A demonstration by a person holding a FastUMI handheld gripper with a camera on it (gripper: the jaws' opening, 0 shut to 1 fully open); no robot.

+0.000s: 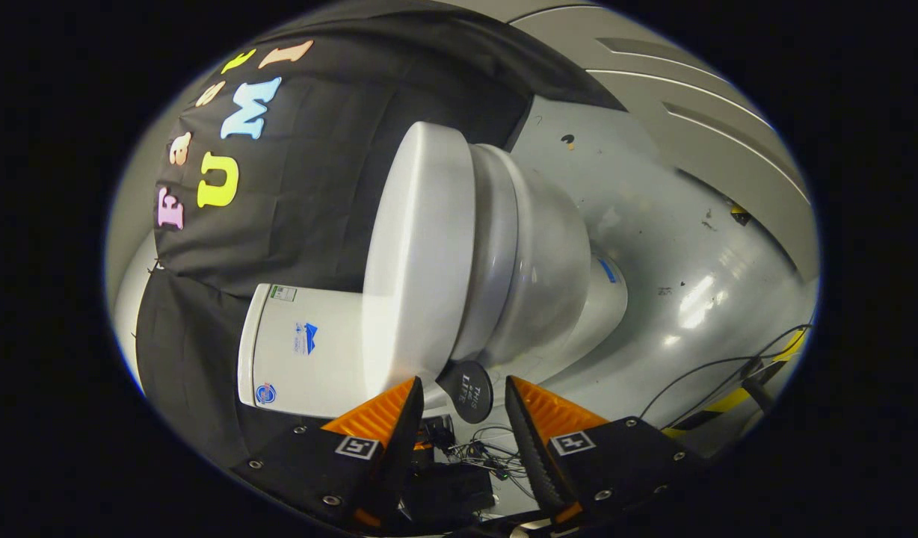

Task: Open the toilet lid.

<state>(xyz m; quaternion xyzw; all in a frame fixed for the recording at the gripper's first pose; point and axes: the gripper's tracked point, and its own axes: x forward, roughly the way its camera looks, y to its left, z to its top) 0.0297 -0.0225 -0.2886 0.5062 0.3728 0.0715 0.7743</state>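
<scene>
The view is rolled, so the white toilet lies sideways ahead of me. Its lid (414, 246) rests flat on the seat and bowl (537, 254), with the tank (302, 351) behind it against the black cloth wall. My gripper (463, 385) is open and holds nothing. One fingertip (408, 392) sits close to the lid's rim near the tank; I cannot tell if it touches. The other fingertip (520, 392) is clear of the toilet, off the bowl's side. A dark round disc (466, 390) shows in the gap between the fingers, beyond them.
The glossy grey floor (691, 261) spreads out past the toilet's base (605, 295). Black cables (728, 366) and a strip of yellow-and-black tape (735, 400) lie on it beyond the second finger. A black box with tangled wires (466, 456) sits low between the fingers.
</scene>
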